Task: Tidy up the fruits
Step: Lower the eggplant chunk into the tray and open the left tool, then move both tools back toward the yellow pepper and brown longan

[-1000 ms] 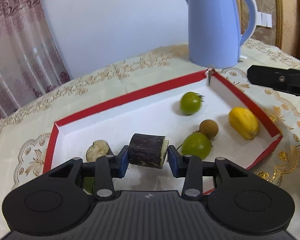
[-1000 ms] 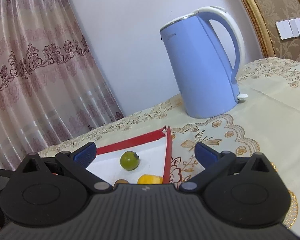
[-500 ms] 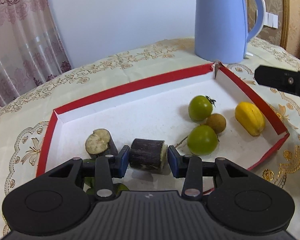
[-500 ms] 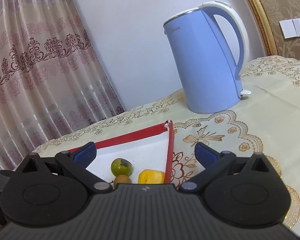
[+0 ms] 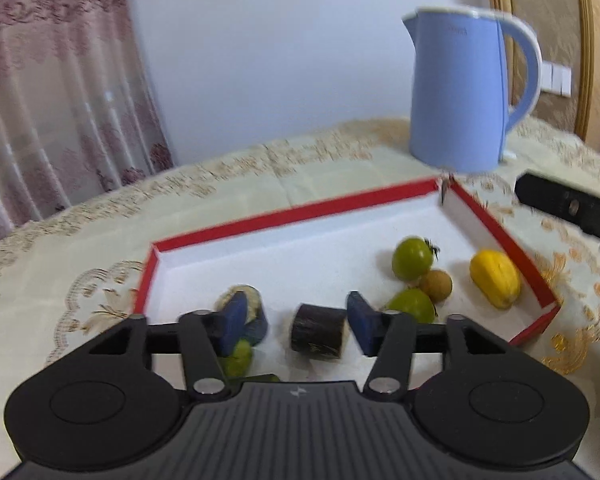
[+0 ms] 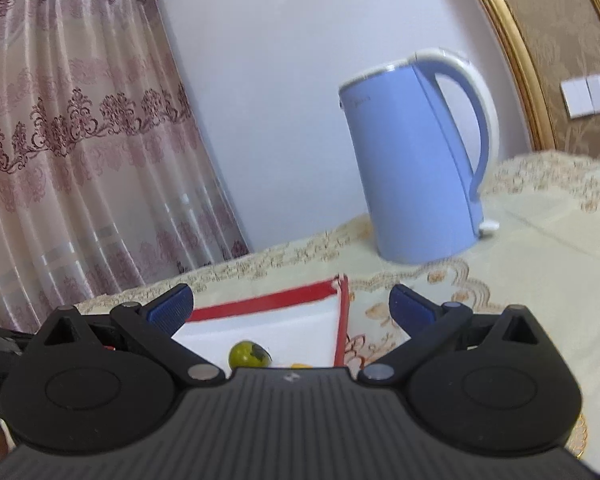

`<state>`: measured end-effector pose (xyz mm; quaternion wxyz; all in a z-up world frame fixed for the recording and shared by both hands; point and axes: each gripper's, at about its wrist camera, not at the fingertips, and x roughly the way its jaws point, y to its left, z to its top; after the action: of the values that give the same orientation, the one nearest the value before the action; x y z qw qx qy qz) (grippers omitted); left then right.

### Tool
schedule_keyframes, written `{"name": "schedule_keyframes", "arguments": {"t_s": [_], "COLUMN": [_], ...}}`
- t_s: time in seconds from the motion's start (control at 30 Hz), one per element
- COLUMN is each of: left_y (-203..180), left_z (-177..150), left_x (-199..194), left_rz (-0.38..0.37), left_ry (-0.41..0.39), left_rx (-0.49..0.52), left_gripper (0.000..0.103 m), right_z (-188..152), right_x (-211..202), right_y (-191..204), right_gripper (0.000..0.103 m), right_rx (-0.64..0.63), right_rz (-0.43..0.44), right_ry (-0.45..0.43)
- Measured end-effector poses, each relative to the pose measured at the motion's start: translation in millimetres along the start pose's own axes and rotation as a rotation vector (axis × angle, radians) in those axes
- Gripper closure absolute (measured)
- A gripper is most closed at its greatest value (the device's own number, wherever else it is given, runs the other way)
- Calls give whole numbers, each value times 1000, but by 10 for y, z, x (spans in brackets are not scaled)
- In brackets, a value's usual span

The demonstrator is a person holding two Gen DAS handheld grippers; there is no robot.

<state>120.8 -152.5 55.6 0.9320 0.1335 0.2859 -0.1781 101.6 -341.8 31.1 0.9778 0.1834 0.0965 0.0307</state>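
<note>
**Fig.: cane piece released near tray's front edge**

Dark cane piece [image 5: 318,332] lies on the tray [image 5: 292,216] near its front edge, long axis across, betw. your left gripper [image 5: 298,322] pads; jaws just opened, touching nothing. Right gripper [image 6: 290,304] wide open, empty, near the tray's far right corner. Left is nearer.

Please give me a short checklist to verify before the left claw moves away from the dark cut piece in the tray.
1. Left claw jaws have just been opening, pads clear of dark cut piece: ok.
2. Piece lies inside red-rimmed tray: ok.
3. Piece at rest, not rolling: cannot tell, picture blurred.
4. Other cut piece close behind the left pad; retreat path free: cannot tell.
5. Right claw open, holding nothing: ok.
</note>
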Motion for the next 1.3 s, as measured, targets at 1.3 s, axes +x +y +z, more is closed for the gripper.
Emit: {"name": "schedule_keyframes", "arguments": {"t_s": [1.3], "left_y": [467], "left_z": [-967], "left_x": [-670], "left_rz": [17], "left_ry": [-6], "left_rx": [-134], "left_gripper": [43], "right_z": [-898], "right_x": [-671], "right_y": [1524], "right_gripper": [25], "right_rx": [-526], "right_rz": [107], "right_ry": [403]}}
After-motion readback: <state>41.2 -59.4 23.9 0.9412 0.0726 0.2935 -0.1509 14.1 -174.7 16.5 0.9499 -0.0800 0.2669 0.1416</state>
